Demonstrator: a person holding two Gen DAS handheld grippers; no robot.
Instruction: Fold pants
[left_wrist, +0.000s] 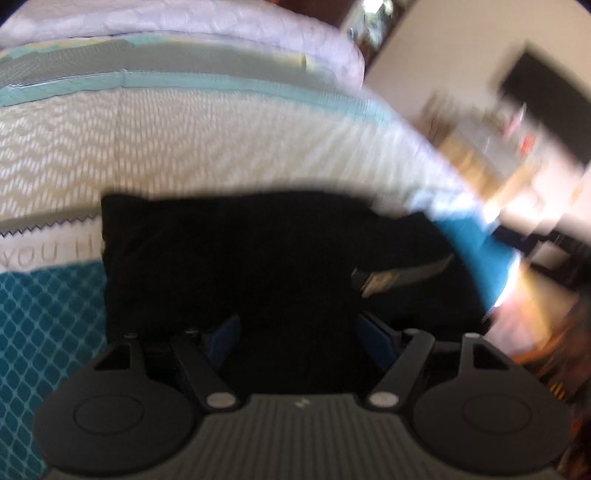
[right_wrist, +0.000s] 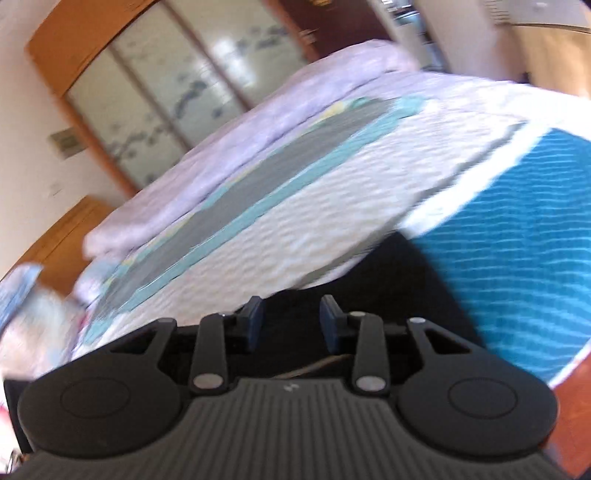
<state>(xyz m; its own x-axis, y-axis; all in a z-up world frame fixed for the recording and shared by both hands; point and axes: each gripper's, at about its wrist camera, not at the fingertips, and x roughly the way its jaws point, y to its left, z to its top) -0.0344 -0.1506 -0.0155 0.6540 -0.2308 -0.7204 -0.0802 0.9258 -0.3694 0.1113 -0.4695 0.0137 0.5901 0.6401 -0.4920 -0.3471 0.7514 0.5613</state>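
**Black pants lie folded near the foot of the bed under both open tools**

Left hand-held gripper (left_wrist: 297, 334) hangs over the black pants (left_wrist: 236, 254) with its blue pads (left_wrist: 225, 332) set wide apart; dark cloth shows in the gap, but blur and the blackness of the fabric hide whether either pad touches it, and nothing looks pinched. In the left wrist view the pants lie as a squared, folded dark block on the bed (left_wrist: 184, 147). Their left edge runs straight against the teal diamond-patterned band (left_wrist: 44, 325) of the bedspread, and their top edge sits against the cream zigzag-textured section. A label or waistband tag (left_wrist: 391, 277) shows pale at the right side of the block. Beyond the cream section come a grey and light-blue strip, then a pale lilac quilt (left_wrist: 184, 22) folded along the far side. At the far right the room is smeared by motion blur.

Right hand-held gripper (right_wrist: 291, 321) has its pads (right_wrist: 330, 321) parted by a narrower gap, with nothing clamped between them. Below and behind them lies the dark cloth of the pants (right_wrist: 388, 280), resting where the cream section meets the teal band (right_wrist: 517, 240). A wooden wardrobe with frosted panels (right_wrist: 166, 92) stands beyond the bed at the upper left.
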